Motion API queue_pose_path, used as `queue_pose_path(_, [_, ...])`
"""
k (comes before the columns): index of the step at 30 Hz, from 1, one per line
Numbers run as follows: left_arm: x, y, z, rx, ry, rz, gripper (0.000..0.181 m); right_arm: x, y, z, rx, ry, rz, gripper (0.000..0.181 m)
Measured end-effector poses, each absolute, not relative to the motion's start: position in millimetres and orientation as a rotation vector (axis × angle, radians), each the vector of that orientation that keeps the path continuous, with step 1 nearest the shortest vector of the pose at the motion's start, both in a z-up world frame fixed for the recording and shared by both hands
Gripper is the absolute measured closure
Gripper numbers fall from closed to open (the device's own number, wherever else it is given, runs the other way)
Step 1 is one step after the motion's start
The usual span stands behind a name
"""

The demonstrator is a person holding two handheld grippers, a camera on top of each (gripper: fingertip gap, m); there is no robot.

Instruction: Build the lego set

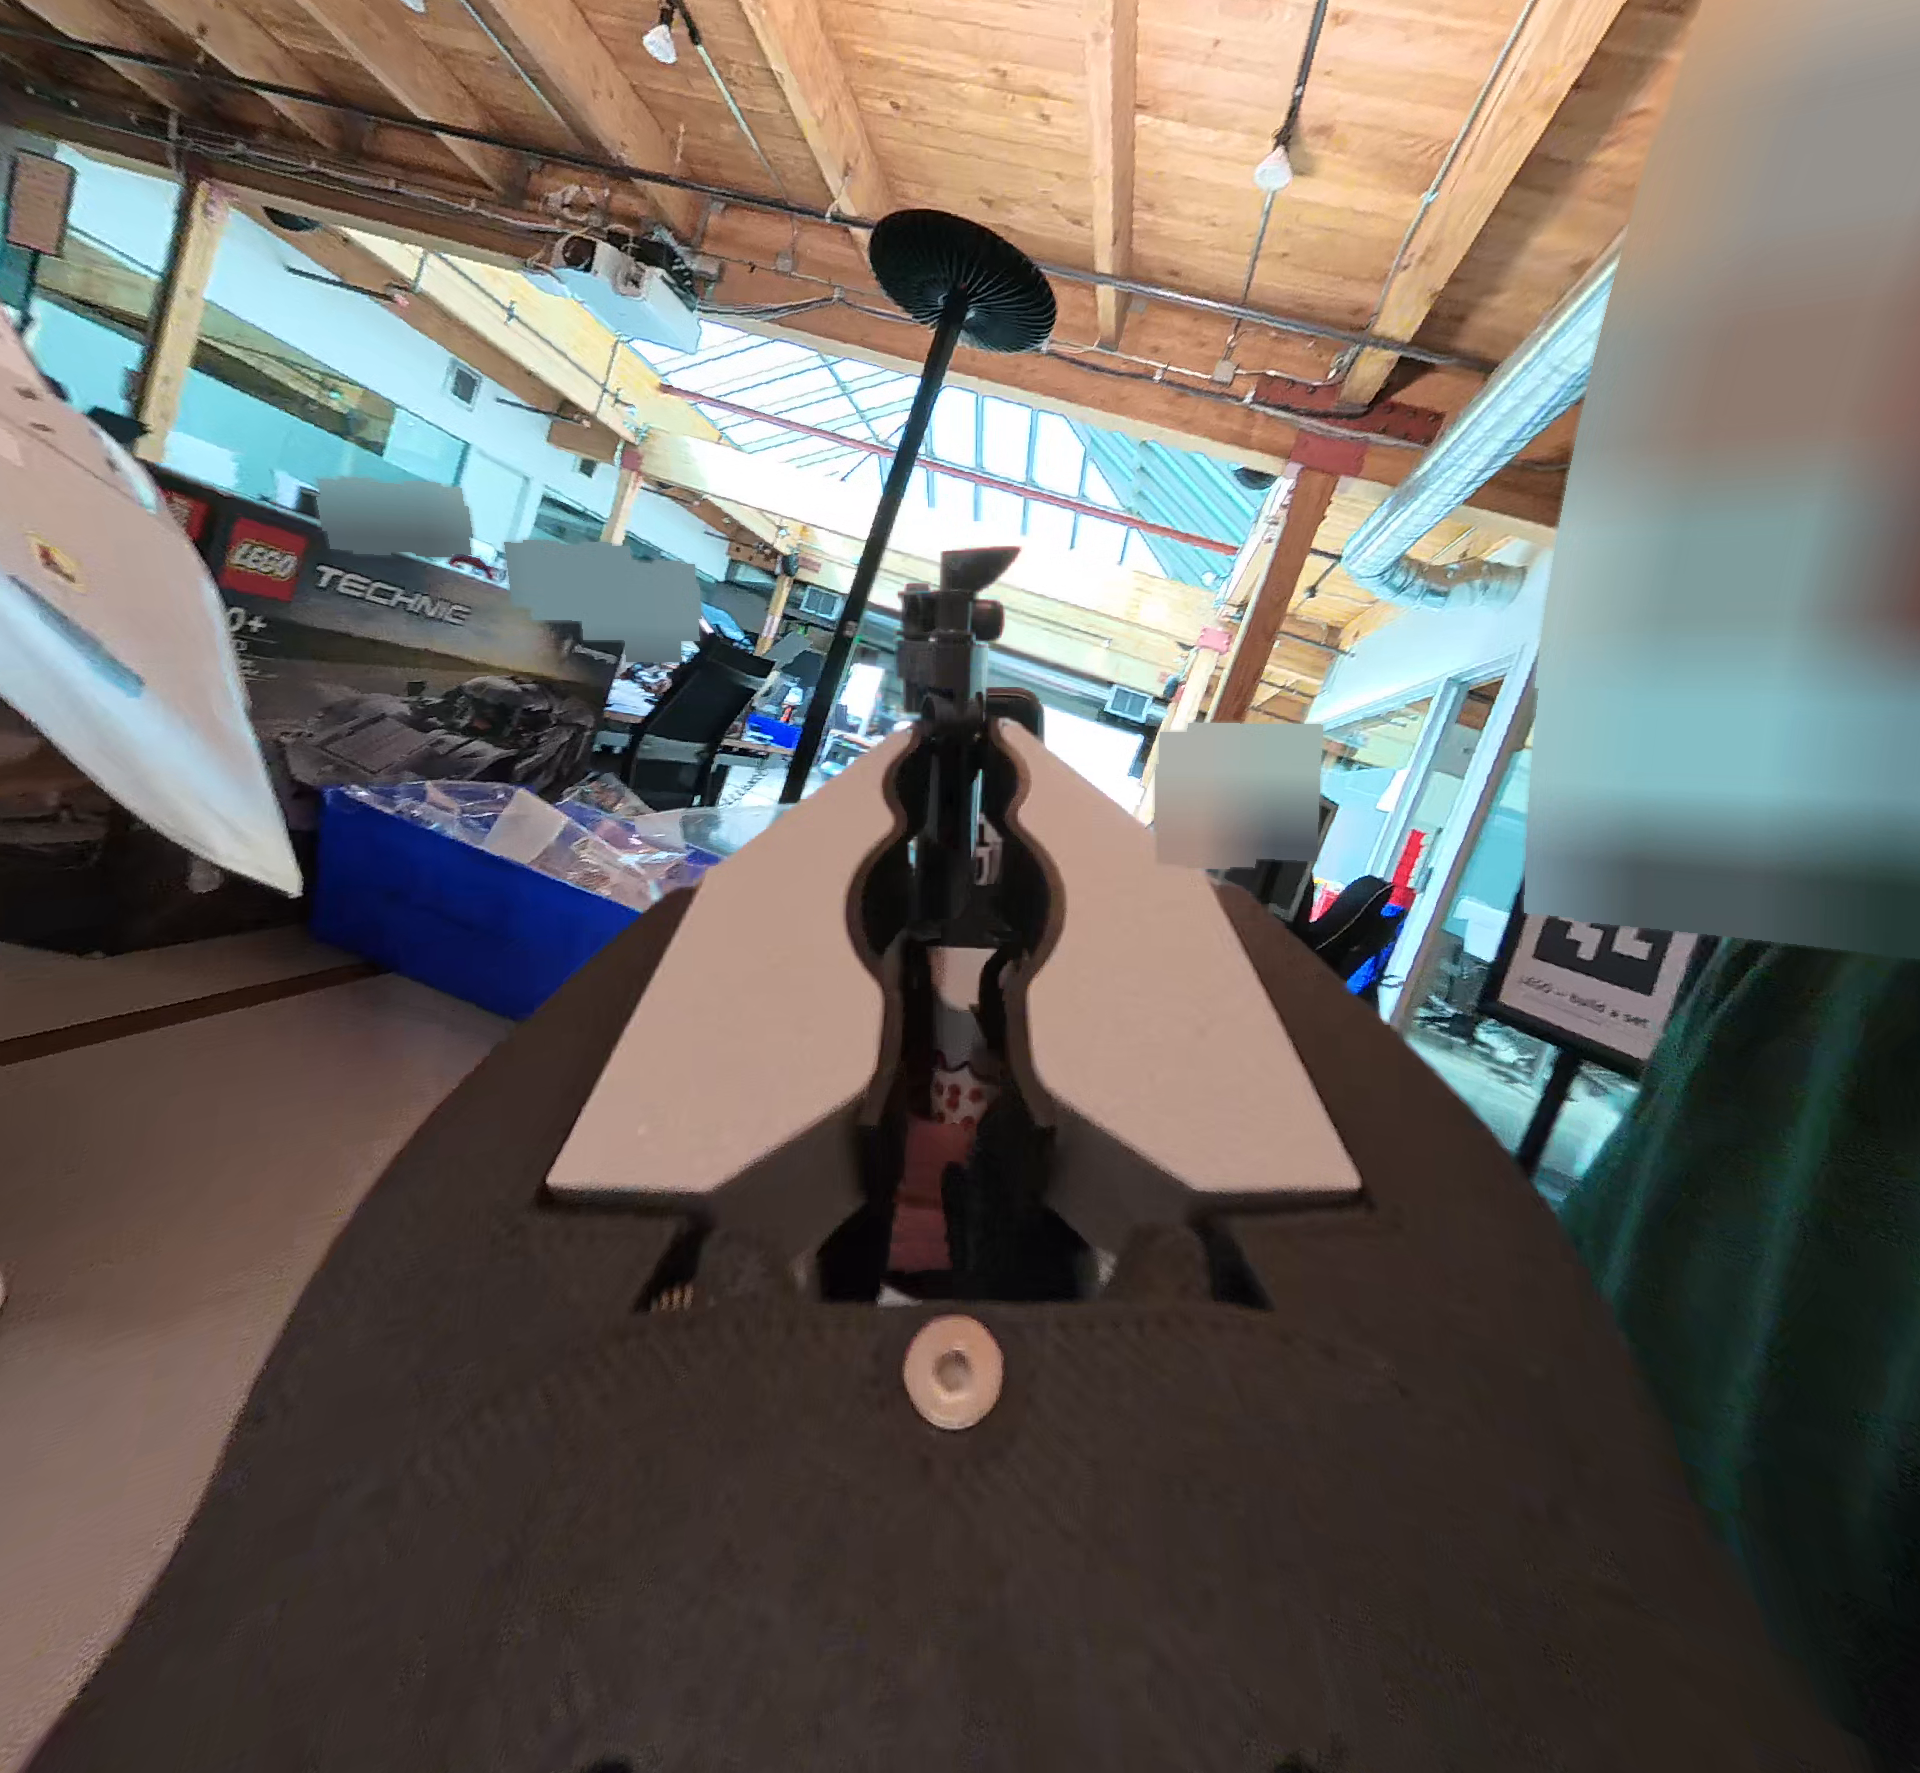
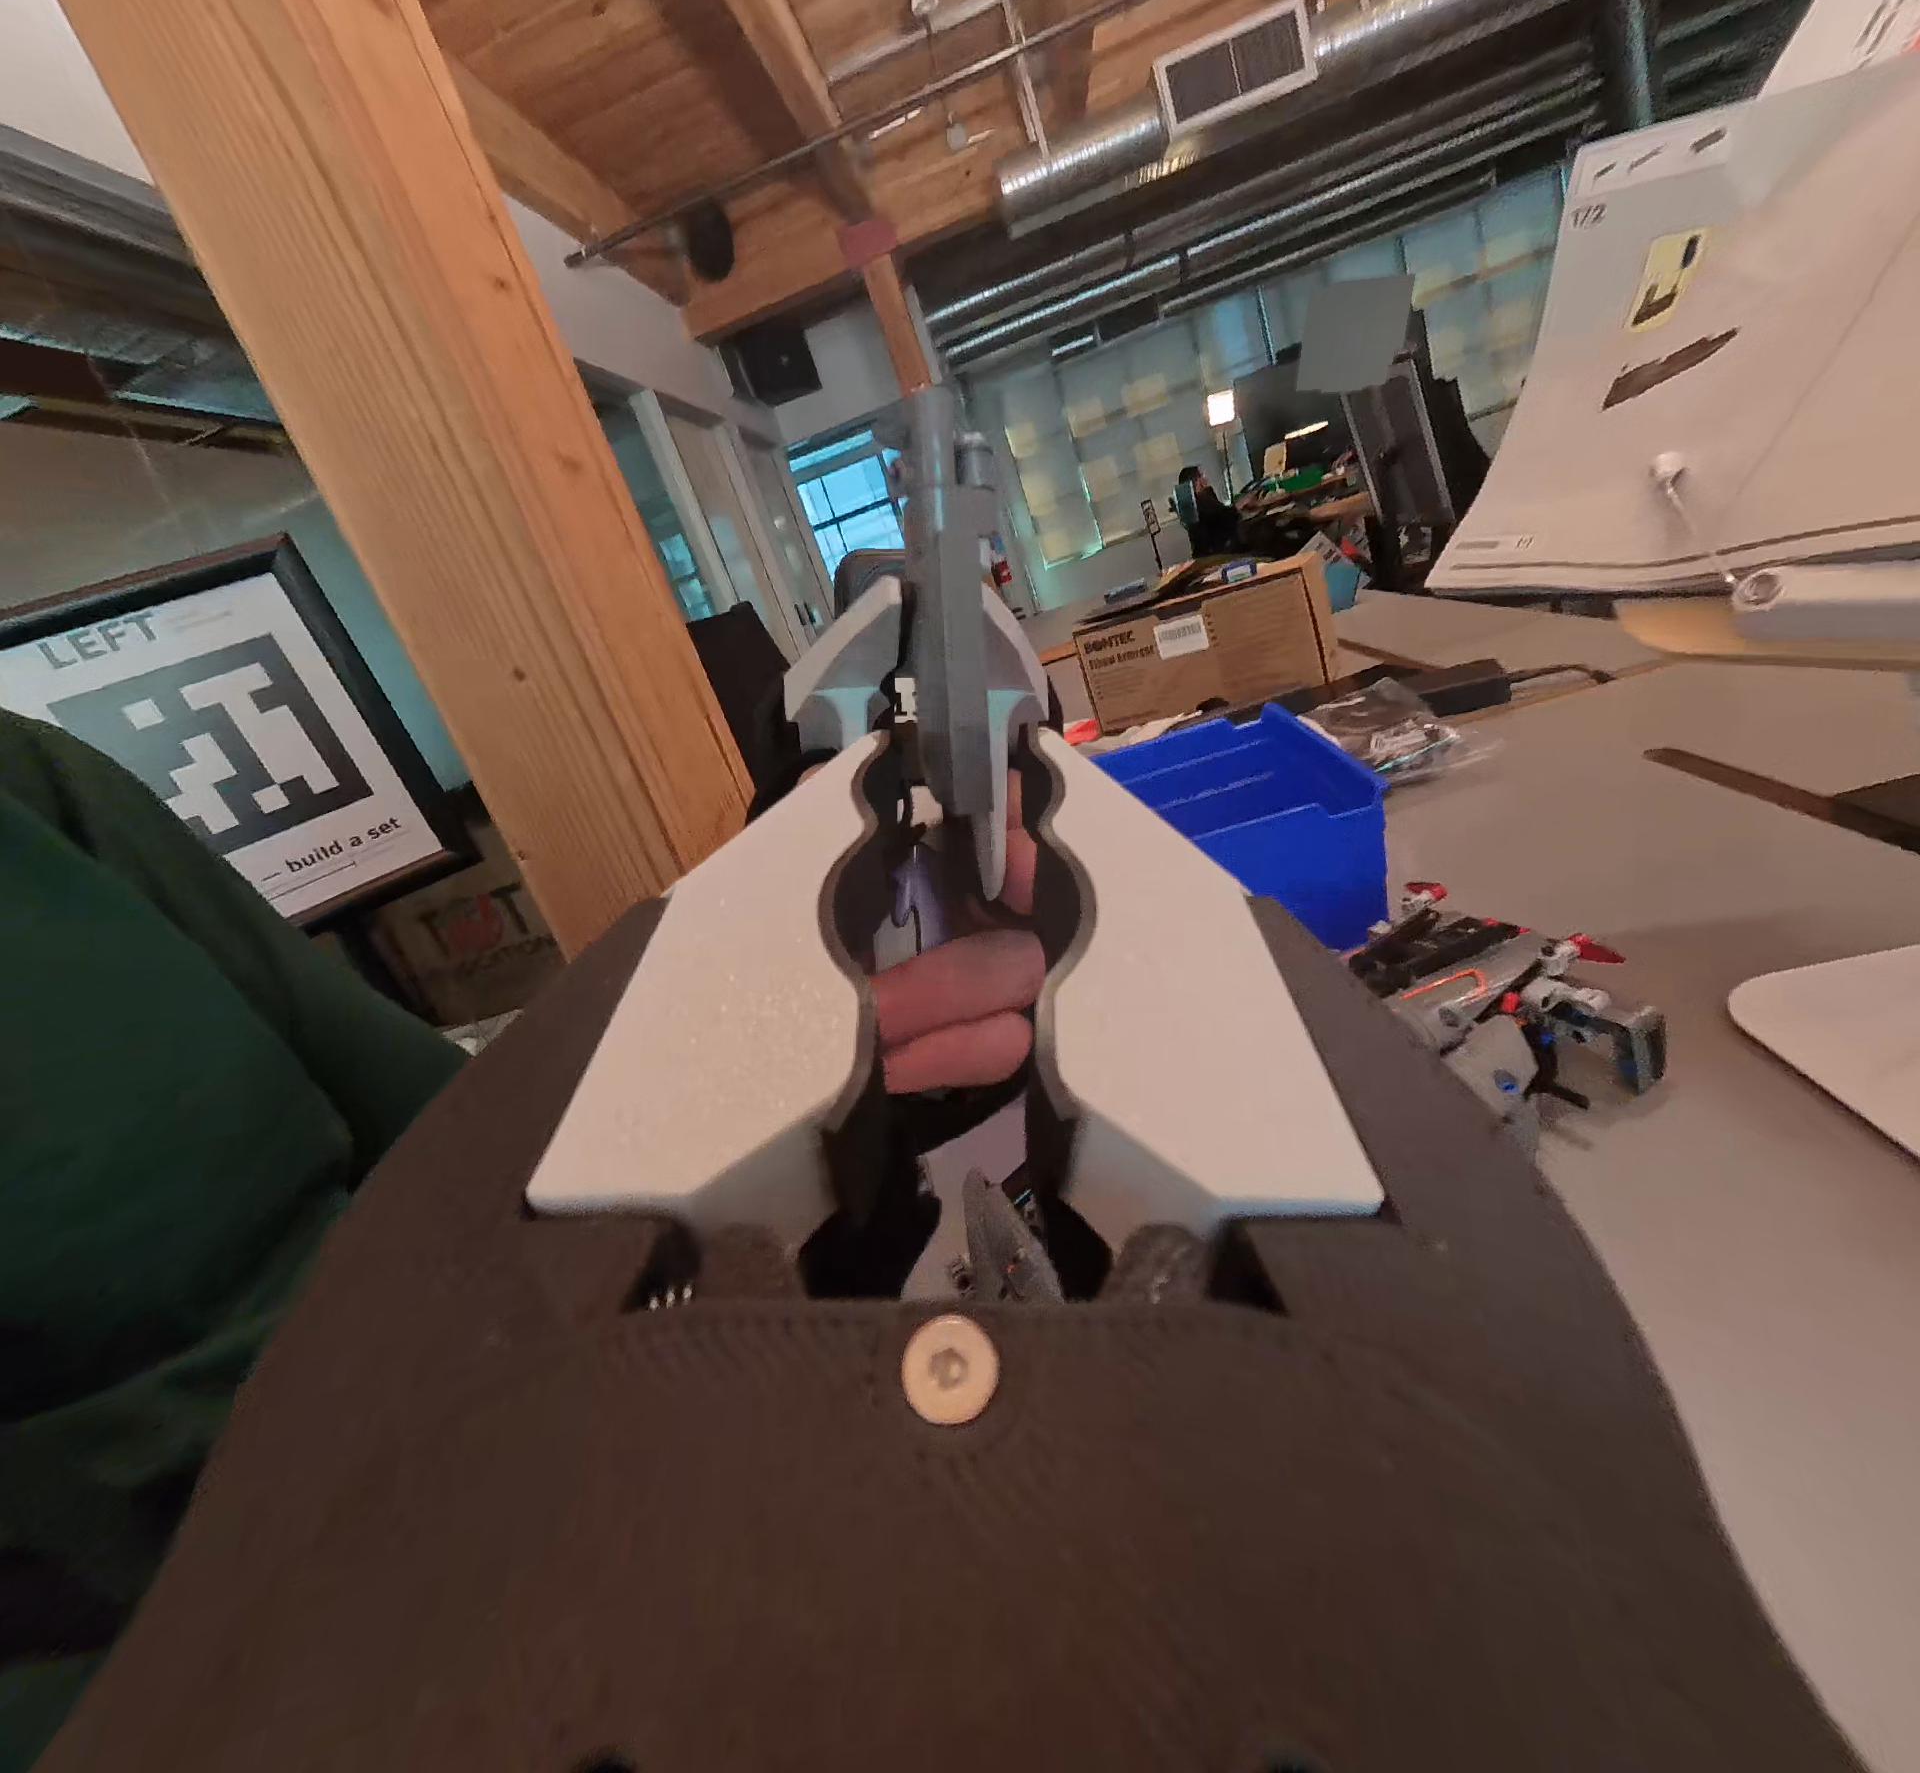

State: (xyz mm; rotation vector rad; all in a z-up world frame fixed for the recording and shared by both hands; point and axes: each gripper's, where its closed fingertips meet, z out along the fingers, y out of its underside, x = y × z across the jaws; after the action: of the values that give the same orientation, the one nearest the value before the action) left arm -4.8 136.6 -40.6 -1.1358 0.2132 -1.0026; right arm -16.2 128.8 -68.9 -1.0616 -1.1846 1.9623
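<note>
My left gripper (image 1: 951, 741) is shut on a small dark lego assembly (image 1: 948, 627) that sticks up past its tips, raised toward the ceiling. My right gripper (image 2: 951, 752) is shut on a long grey lego piece (image 2: 948, 622), also held up in the air. In the right wrist view the left gripper's grey fingers (image 2: 852, 663) show just behind the grey piece, facing me; I cannot tell whether both hold one joined part. A partly built grey, black and red lego model (image 2: 1507, 996) lies on the table to the right.
A blue bin (image 2: 1268, 809) stands on the grey table (image 2: 1558, 850); the left view shows it holding plastic bags (image 1: 457, 902). Around it are the instruction booklet (image 2: 1714, 373), a cardboard box (image 2: 1205, 653), the lego box (image 1: 416, 674), a white tray (image 2: 1849, 1027), a wooden post (image 2: 416, 373) and a green sleeve (image 2: 156, 1048). The grippers are tip to tip, or close to it.
</note>
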Motion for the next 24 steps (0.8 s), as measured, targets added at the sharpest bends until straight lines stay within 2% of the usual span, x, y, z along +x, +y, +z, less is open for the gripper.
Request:
queue_pose_path(3, [6.9,136.0,-41.8,-1.114,0.224,-1.061,0.174,-13.1,121.1,-66.4,-1.042,-1.150,1.990,0.171])
queue_pose_path(10, [25.4,135.0,-40.7,-1.108,0.274,-1.105,0.172,8.5,119.0,-60.9,-1.036,-1.073,2.029,0.175])
queue_pose_path(14, [26.0,136.5,-36.4,-1.075,0.270,-1.131,0.165,21.0,124.5,-58.7,-1.059,-1.017,2.061,0.176])
queue_pose_path(24, [44.1,142.9,-33.9,-1.100,0.329,-1.187,0.166,41.6,126.2,-65.5,-1.076,-0.974,2.126,0.177])
